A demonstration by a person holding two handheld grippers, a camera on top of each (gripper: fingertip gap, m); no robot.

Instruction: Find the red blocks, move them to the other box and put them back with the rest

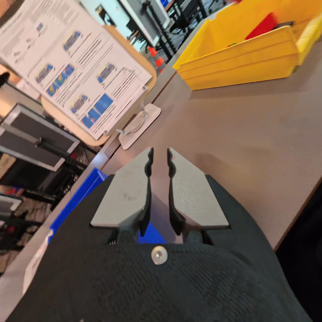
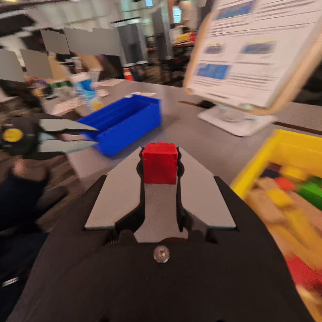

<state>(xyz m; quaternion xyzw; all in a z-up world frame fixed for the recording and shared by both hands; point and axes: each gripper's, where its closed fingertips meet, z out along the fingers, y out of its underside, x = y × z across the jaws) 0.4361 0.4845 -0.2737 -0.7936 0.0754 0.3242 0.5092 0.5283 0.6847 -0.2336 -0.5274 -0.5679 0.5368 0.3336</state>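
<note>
My right tongs (image 2: 160, 156) grip a red block (image 2: 159, 164), both pads pressed to its sides, above the grey surface (image 2: 209, 148) between two bins. The blue bin (image 2: 125, 122) sits ahead and to the left, near my left tongs (image 2: 96, 136), which stand narrowly parted with nothing between them. In the left wrist view those left tongs (image 1: 160, 153) hang over bare surface, part of the blue bin (image 1: 78, 196) showing beneath them. At my right, the yellow bin (image 2: 261, 162) holds a blurred jumble of yellow, green, orange and tan blocks (image 2: 287, 191). A printed poster on a board (image 2: 252, 57) stands on a white base (image 2: 235, 122) beyond the bins, clear of the open stretch between them. Orange traffic cones (image 1: 156, 56) stand on the floor behind.
</note>
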